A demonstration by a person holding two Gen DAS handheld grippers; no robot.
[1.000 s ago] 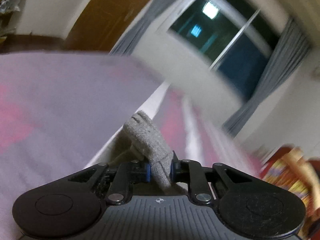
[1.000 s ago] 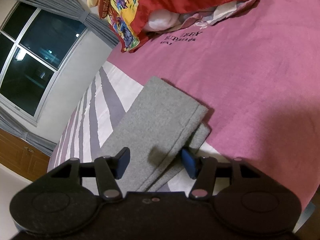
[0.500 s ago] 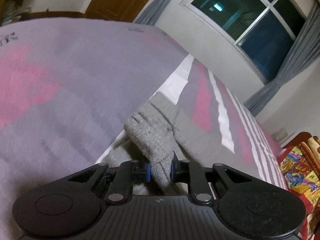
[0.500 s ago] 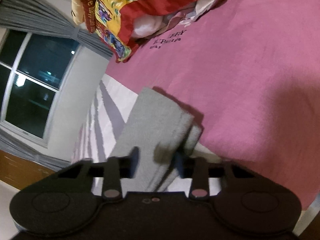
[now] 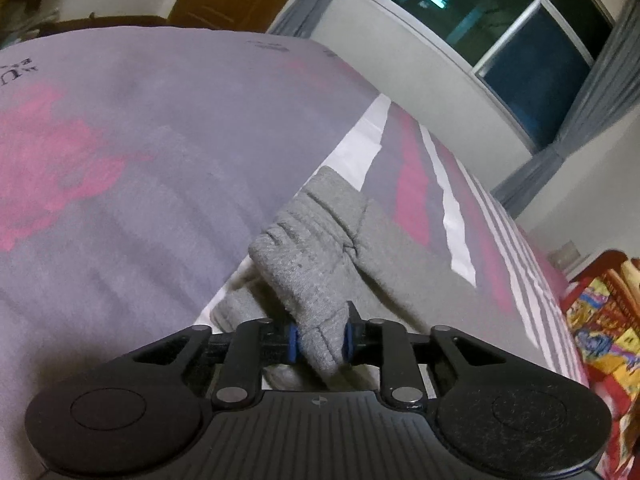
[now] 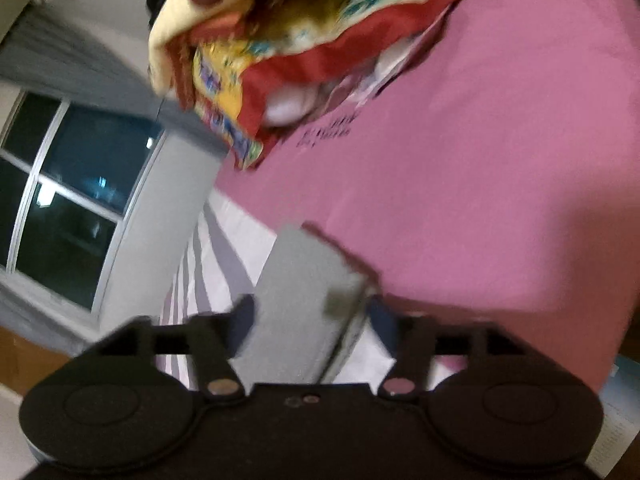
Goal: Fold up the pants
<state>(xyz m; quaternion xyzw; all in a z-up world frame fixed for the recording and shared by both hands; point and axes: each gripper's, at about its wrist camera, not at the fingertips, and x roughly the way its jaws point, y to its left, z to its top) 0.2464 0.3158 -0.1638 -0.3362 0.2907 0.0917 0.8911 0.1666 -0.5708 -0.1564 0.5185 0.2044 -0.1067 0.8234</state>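
The grey pants [image 5: 320, 256] lie on the bed. My left gripper [image 5: 320, 344] is shut on a bunched fold of the waistband end and holds it lifted a little above the bedspread. In the right wrist view the pants' leg end [image 6: 304, 300] lies flat between the open fingers of my right gripper [image 6: 312, 320], which hovers over it. That view is blurred, so I cannot tell whether the pads touch the cloth.
The bedspread is pink [image 6: 480, 160] with grey and white stripes [image 5: 440, 208]. A red and yellow patterned pillow [image 6: 300, 40] lies at the head of the bed. A dark window [image 5: 500, 28] with grey curtains is on the wall beside the bed.
My left gripper kept its hold on the fold and the view steadied over the bed. My right gripper stayed open and moved over the leg end, tilting toward the pillow.
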